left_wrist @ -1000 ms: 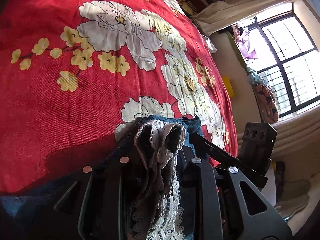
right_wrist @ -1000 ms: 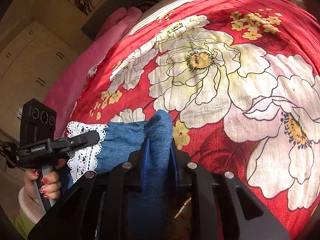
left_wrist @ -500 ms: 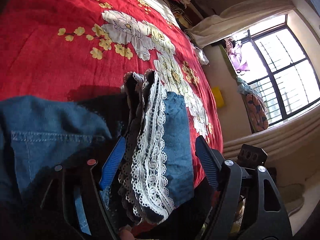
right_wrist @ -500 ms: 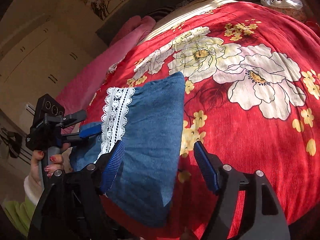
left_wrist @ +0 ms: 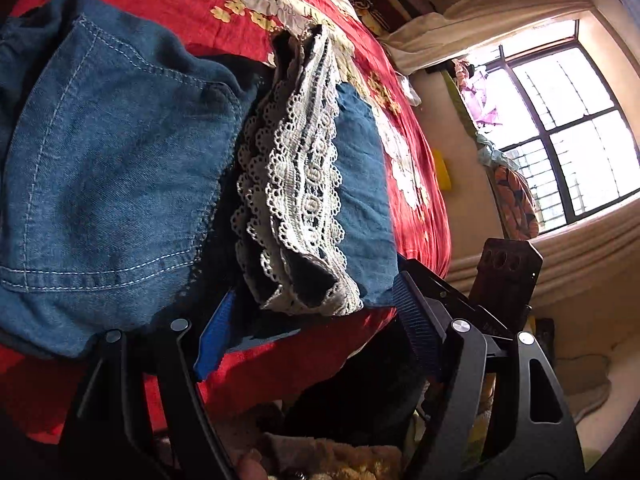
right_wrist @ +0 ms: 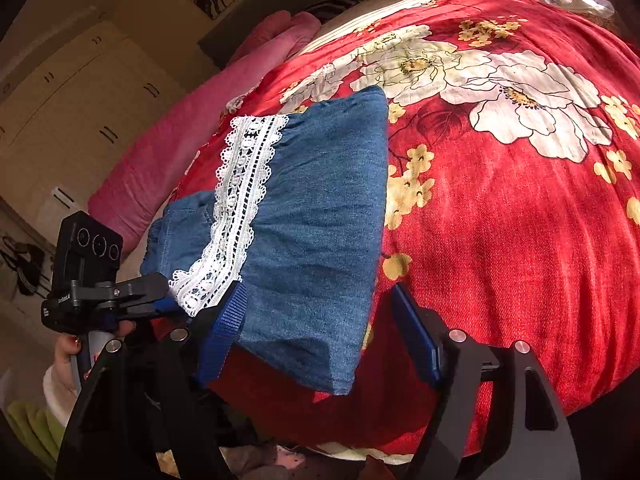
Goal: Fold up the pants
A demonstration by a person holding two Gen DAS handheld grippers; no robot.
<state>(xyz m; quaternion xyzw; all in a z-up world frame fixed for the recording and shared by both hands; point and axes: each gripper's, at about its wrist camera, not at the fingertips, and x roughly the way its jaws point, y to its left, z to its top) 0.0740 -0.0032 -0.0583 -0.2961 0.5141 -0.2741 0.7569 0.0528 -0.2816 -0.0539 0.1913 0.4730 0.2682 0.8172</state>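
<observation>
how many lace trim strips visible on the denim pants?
2. In the left wrist view, lace hems are stacked on the folded denim pants, one above the other. More may be hidden underneath.

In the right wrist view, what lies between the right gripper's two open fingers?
The folded denim pants fill most of that gap in the right gripper, with red bedspread beside them.

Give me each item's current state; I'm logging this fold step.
Left claw: open, holding nothing.
Right claw: open, holding nothing.
Denim pants: folded over, lying on the bed, released.
Lace trim: bunched, on top of the denim.
Red floral bedspread: spread under the pants.
</observation>
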